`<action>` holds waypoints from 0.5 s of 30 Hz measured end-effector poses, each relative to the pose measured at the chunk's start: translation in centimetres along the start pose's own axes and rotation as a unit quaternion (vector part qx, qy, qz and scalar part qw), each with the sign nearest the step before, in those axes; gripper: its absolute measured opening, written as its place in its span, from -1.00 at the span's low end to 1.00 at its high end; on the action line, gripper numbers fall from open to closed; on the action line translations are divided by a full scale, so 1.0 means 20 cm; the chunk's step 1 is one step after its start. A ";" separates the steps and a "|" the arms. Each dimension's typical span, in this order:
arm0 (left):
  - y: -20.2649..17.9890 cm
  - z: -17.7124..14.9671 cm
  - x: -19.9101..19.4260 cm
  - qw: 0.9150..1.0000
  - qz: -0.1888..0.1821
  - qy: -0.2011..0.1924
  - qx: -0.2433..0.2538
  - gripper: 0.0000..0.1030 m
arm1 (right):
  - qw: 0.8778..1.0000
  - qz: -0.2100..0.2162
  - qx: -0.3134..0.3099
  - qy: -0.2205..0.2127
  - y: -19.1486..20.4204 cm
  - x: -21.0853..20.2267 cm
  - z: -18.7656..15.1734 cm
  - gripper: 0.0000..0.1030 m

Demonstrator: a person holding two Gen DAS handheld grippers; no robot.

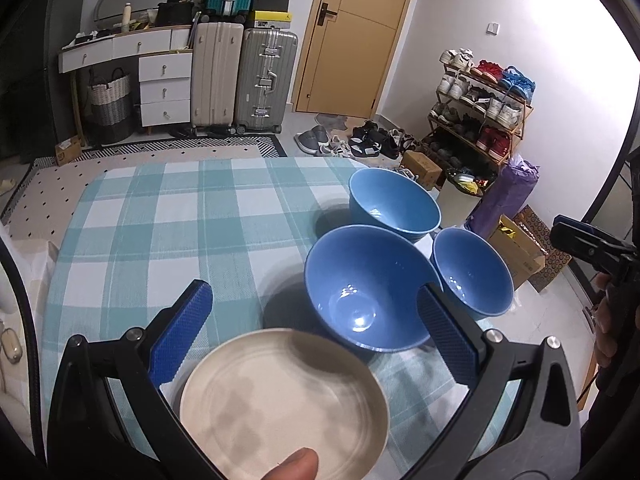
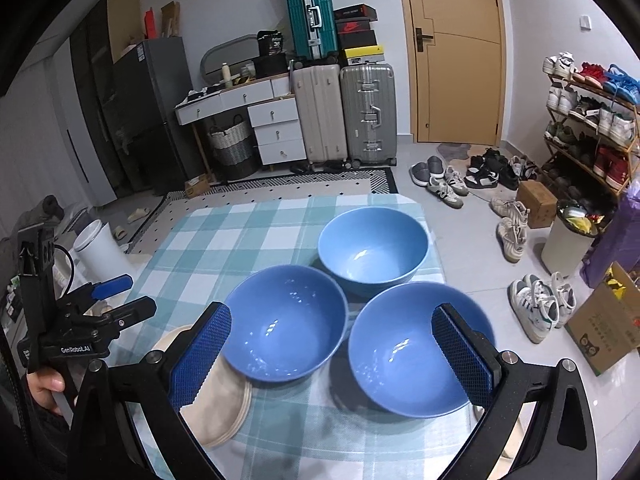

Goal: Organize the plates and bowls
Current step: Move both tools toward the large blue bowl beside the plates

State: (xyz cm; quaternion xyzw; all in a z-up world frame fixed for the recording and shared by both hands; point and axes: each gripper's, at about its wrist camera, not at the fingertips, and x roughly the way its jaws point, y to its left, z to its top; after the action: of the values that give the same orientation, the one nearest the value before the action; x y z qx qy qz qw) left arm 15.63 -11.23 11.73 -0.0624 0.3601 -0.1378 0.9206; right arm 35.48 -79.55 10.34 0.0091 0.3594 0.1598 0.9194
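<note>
three blue bowls sit clustered on the right of the checked tablecloth (image 2: pixel 208 240): the far bowl (image 2: pixel 373 249), the near left bowl (image 2: pixel 285 324) and the near right bowl (image 2: pixel 416 350). a cream plate (image 1: pixel 284 404) lies near left, its edge under the near left bowl. the left gripper (image 1: pixel 316 320) hangs wide open above the plate. the right gripper (image 2: pixel 334 346) is spread wide over the two near bowls, holding nothing.
</note>
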 end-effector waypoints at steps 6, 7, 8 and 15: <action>-0.05 0.08 0.09 1.000 -0.003 0.007 0.011 0.98 | 1.000 -0.004 0.007 -0.004 -0.06 0.02 0.06 0.99; -0.06 0.10 0.10 1.000 -0.004 0.008 0.013 0.98 | 1.000 -0.003 0.009 -0.004 -0.07 0.03 0.06 0.99; -0.07 0.11 0.12 1.000 -0.004 0.008 0.015 0.98 | 1.000 -0.002 0.012 -0.003 -0.09 0.04 0.07 0.99; -0.13 0.21 0.23 1.000 -0.011 0.016 0.022 0.98 | 1.000 -0.012 0.026 0.002 -0.17 0.11 0.13 0.99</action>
State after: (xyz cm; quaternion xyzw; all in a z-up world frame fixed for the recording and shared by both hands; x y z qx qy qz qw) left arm 21.20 -15.01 12.35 -0.0436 0.3707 -0.1567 0.9144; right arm 39.72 -81.88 10.42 0.0285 0.3657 0.1392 0.9198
